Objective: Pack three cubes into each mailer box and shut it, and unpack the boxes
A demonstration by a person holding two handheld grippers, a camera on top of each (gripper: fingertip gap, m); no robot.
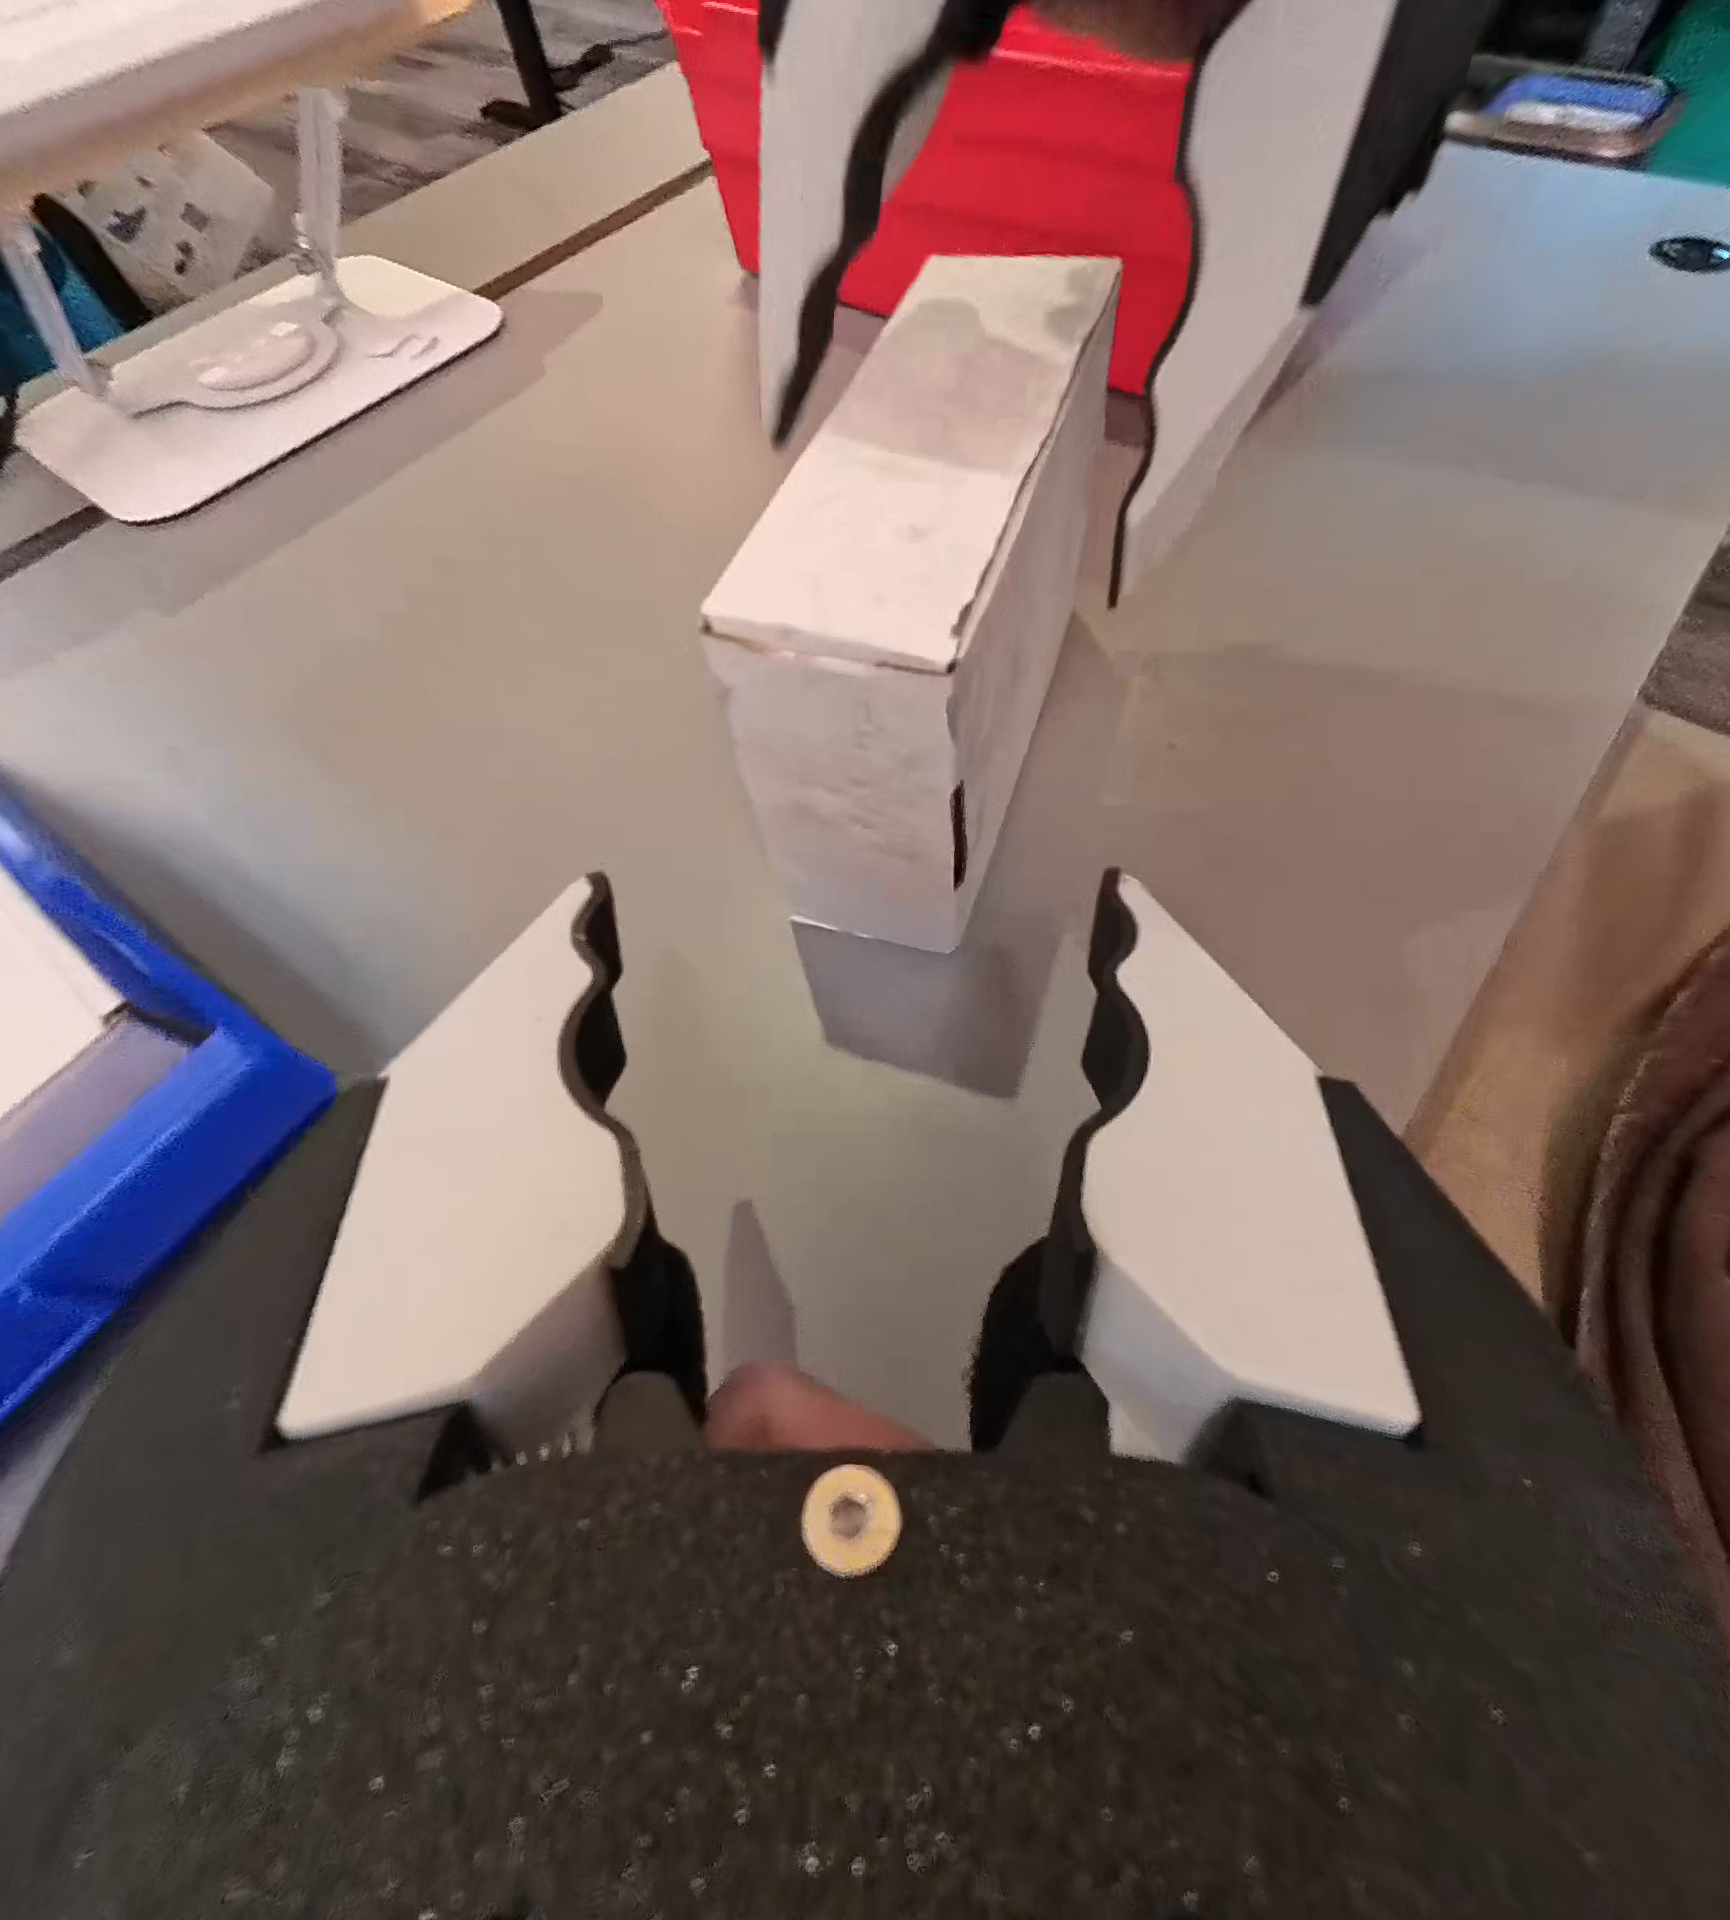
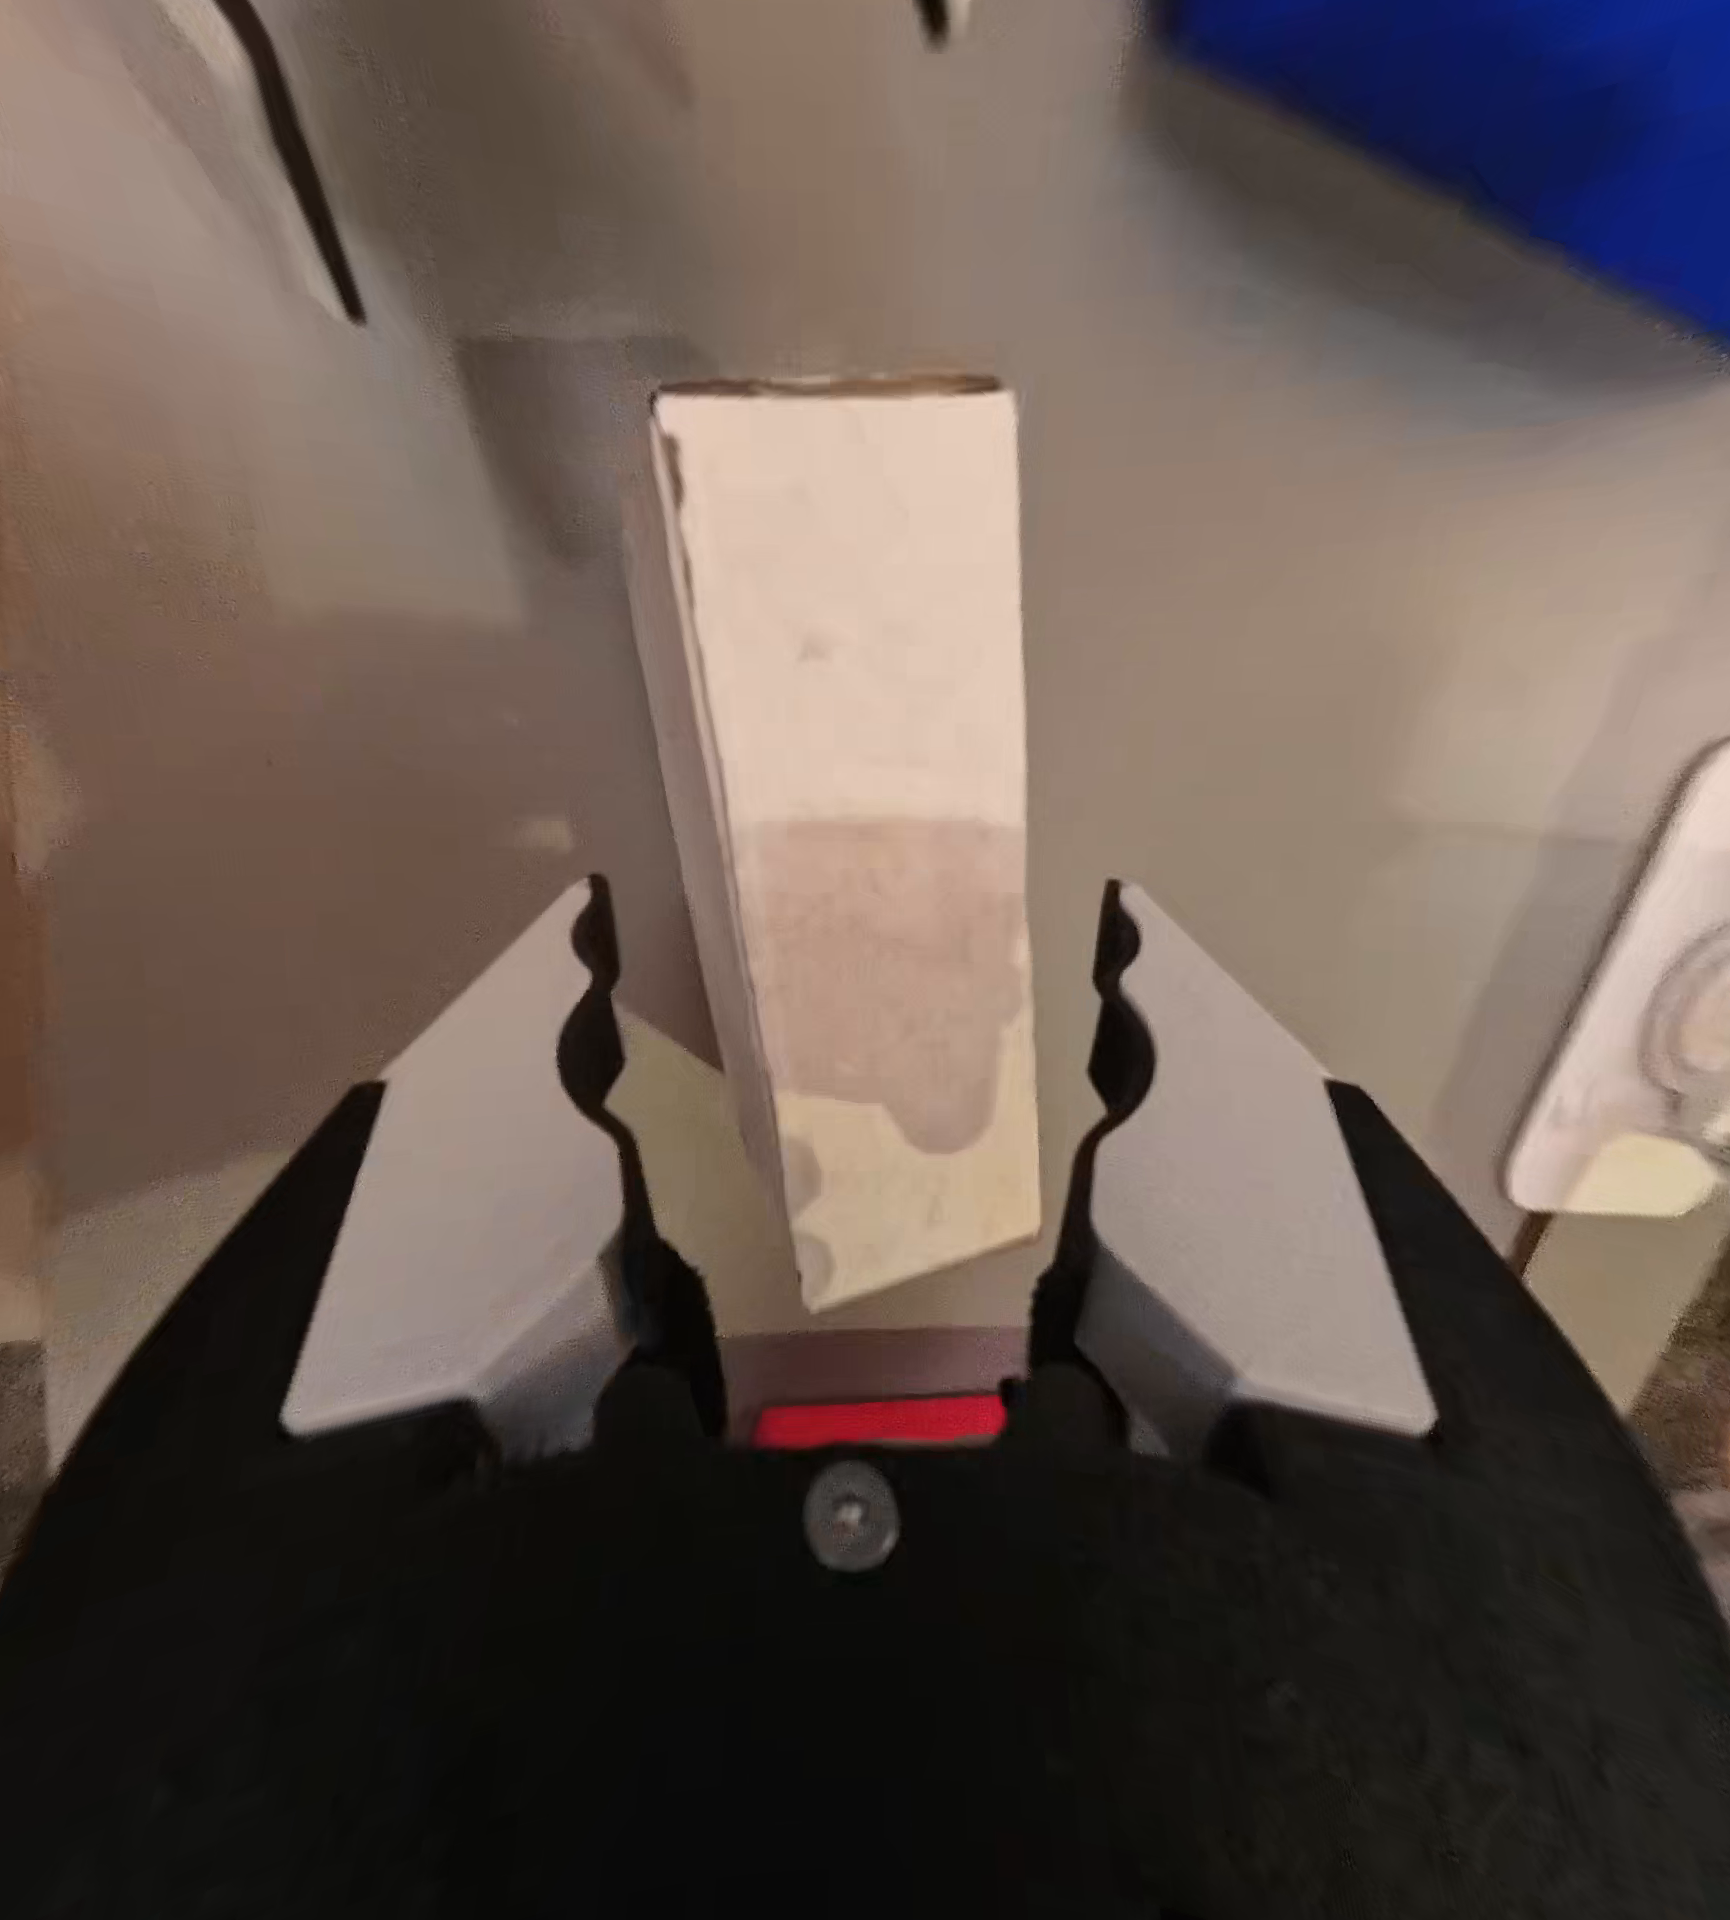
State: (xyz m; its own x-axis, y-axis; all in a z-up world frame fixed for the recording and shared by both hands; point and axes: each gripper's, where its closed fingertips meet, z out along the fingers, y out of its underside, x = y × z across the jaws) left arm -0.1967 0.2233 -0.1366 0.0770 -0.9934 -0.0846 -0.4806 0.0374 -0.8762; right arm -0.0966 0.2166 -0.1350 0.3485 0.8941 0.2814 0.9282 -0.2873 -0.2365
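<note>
**Closed mailer box waits between two open grippers**

Nearest in the left wrist view, the left gripper (image 1: 856, 904) hangs low over the grey worktop (image 1: 425, 727), its fingers apart and empty. Just beyond its tips lies the white mailer box (image 1: 892, 623), lid shut, lengthwise between the two tools. At the box's far end the right gripper (image 1: 954, 499) hovers with its fingers spread, holding nothing. A blue bin (image 1: 113, 1122) sits at the left, a red bin (image 1: 1027, 187) behind. Judging by the shut lid, this looks like the start of unpacking or a transfer; next, one gripper must steady the box while the other catches the lid edge.
</note>
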